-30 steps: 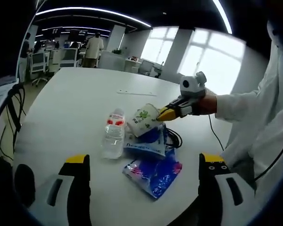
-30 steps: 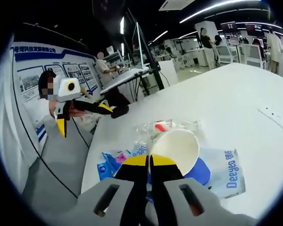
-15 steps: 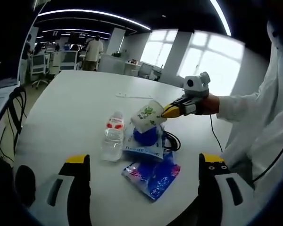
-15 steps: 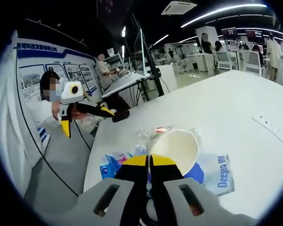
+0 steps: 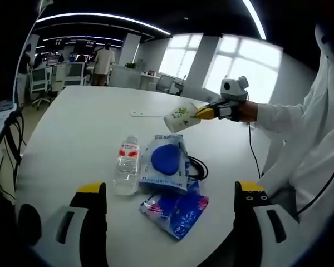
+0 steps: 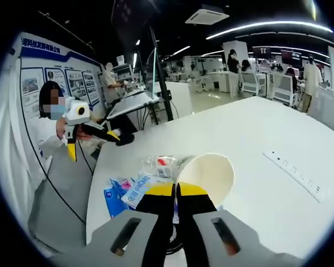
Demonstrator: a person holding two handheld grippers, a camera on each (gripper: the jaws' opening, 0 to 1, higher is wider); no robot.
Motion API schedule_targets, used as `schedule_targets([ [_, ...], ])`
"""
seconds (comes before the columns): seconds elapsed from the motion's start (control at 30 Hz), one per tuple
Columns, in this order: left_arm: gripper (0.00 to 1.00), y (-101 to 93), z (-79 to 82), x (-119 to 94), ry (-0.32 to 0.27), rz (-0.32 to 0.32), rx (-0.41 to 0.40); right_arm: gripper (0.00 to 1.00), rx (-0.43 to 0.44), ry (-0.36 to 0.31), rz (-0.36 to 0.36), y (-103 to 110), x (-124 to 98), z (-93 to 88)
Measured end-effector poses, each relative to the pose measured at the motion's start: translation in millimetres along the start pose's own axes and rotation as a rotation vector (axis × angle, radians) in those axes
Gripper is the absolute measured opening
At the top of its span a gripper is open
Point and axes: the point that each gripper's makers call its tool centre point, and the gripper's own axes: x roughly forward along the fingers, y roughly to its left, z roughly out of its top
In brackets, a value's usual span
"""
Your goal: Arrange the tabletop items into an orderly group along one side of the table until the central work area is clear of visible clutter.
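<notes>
Above the table [image 5: 72, 128], paper cup [image 5: 179, 119] pinched in right claw [image 5: 203, 113].

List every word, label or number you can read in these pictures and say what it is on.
No text reads clearly.
Paper cup in the right gripper: green print, too small.
Water bottle: red label, blurred.
White and blue pouch: blue lettering, too blurred.
Blue packet: print unreadable.
Wall posters: illegible.

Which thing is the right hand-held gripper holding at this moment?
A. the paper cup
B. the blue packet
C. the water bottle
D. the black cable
A. The right hand-held gripper is shut on the rim of the paper cup and holds it in the air above the table, while the water bottle and the blue packet lie on the table.
</notes>
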Motion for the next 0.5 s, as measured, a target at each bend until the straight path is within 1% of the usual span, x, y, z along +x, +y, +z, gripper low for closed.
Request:
schedule_targets([
  [0.07, 0.98, -1.4, 1.1, 0, -0.003, -0.001, 0.003, 0.00, -0.018, 0.016, -0.019, -6, -8, 0.1],
  [0.17, 0.98, -4.1, 1.9, -1, -0.009, -0.005, 0.004, 0.00, -0.047, 0.067, -0.039, -16, -18, -3.1],
  [0.2, 0.98, -4.6, 1.7, -1, -0.009, -0.005, 0.005, 0.00, -0.075, 0.098, -0.052, -21, -22, -5.5],
  [0.37, 0.98, -5.1, 0.9, -2, -0.012, 0.000, 0.000, 0.00, -0.129, 0.161, -0.071, -38, -33, -4.5],
  [0.5, 0.97, -5.5, -0.8, -2, -0.009, 0.003, -0.005, 0.00, -0.223, 0.262, -0.094, -56, -40, -11.1],
])
